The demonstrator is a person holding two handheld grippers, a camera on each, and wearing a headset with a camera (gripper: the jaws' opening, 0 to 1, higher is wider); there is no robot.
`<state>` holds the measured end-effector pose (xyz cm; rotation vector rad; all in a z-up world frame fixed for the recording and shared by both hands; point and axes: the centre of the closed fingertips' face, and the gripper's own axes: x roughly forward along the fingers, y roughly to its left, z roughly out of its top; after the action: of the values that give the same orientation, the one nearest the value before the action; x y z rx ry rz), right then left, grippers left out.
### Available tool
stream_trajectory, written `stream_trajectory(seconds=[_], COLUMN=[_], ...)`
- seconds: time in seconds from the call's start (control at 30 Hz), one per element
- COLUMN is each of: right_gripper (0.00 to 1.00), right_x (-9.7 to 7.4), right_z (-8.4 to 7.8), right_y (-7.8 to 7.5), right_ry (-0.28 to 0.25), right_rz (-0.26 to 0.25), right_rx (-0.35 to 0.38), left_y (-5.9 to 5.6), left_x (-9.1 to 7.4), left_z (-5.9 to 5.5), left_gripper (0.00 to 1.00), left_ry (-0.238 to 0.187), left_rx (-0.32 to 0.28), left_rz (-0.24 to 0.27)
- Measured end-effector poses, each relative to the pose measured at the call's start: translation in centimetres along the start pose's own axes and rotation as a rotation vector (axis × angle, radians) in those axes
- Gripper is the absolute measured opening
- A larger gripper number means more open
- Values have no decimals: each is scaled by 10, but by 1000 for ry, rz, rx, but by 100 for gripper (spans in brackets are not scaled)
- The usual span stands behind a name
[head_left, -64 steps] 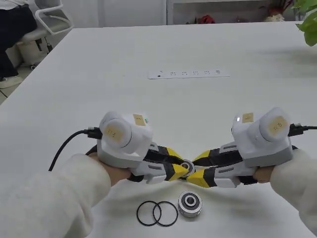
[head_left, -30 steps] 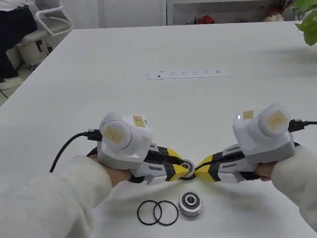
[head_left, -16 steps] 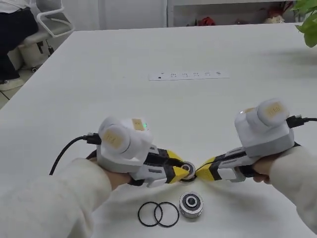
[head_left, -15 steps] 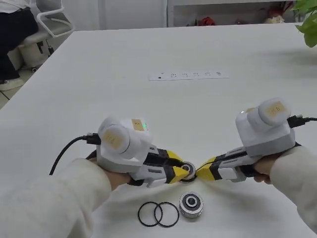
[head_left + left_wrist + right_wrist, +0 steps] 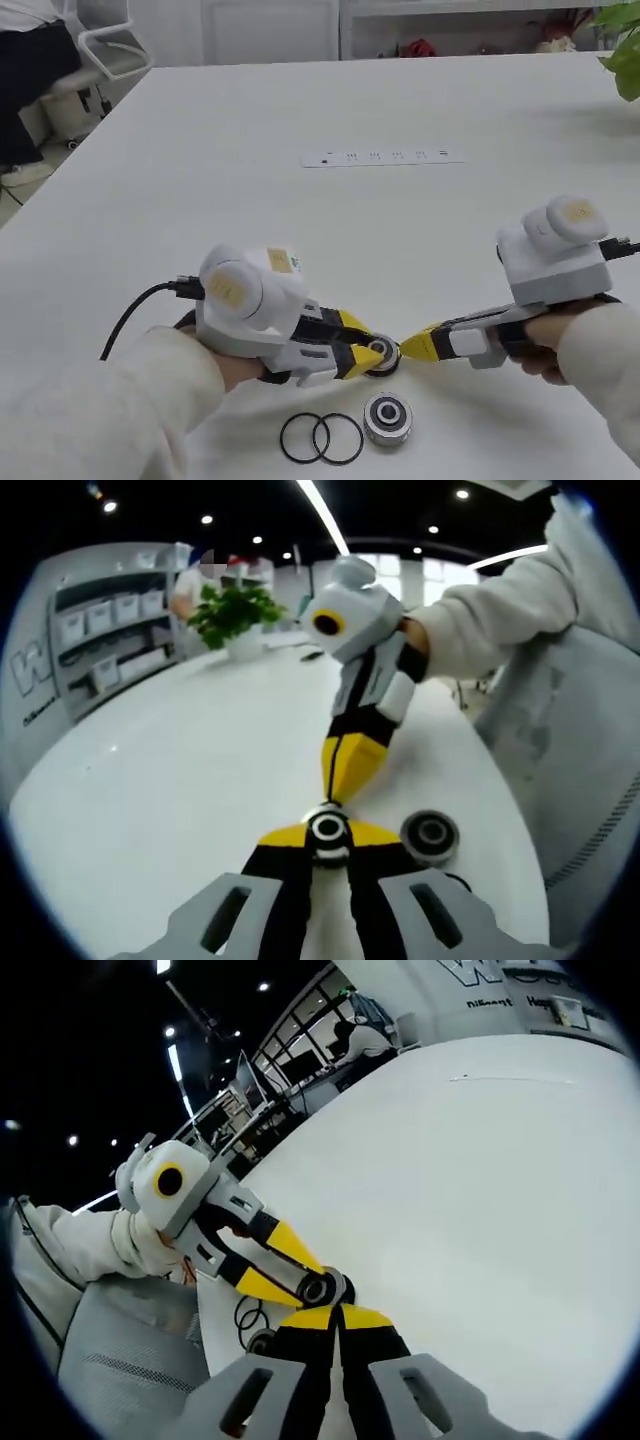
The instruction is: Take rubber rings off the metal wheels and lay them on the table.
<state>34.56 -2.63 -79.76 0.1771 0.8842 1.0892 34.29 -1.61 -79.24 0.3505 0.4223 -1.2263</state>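
**Ring-removal step, third wheel.** The left gripper (image 5: 366, 356) is clamping a metal wheel (image 5: 383, 354). The right gripper (image 5: 408, 347), jaws pressed together, is touching the wheel's rim; whether it is pinching rubber cannot be told. Two freed rubber rings (image 5: 320, 438) and a second wheel (image 5: 387, 418) are lying on the table (image 5: 300, 200). Judged next: peeling the ring outward while the left gripper is bracing.

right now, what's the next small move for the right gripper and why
Probably draw the right gripper slowly away from the held wheel to peel the rubber off. The left gripper clamps that wheel and the right's shut tips sit at its rim; whether they pinch rubber is too small to tell. Two rings already lie on the table.
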Motion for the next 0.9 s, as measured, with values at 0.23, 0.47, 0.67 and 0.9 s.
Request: stream_trajectory(seconds=[0.23, 0.47, 0.67, 0.9], right_gripper=[0, 0, 0, 0], right_x=[1, 1, 1, 2], right_z=[2, 2, 3, 3], right_y=[7, 8, 10, 11], right_ry=[-6, -4, -1, 2], right_rz=[8, 7, 11, 16], right_rx=[8, 2, -9, -21], left_y=[-1, -1, 0, 0], left_x=[0, 0, 0, 0], left_z=[0, 0, 0, 0], left_gripper=[13, 13, 13, 13], left_ry=[2, -2, -6, -7], left_rx=[12, 12, 10, 9], left_rz=[1, 3, 3, 3])
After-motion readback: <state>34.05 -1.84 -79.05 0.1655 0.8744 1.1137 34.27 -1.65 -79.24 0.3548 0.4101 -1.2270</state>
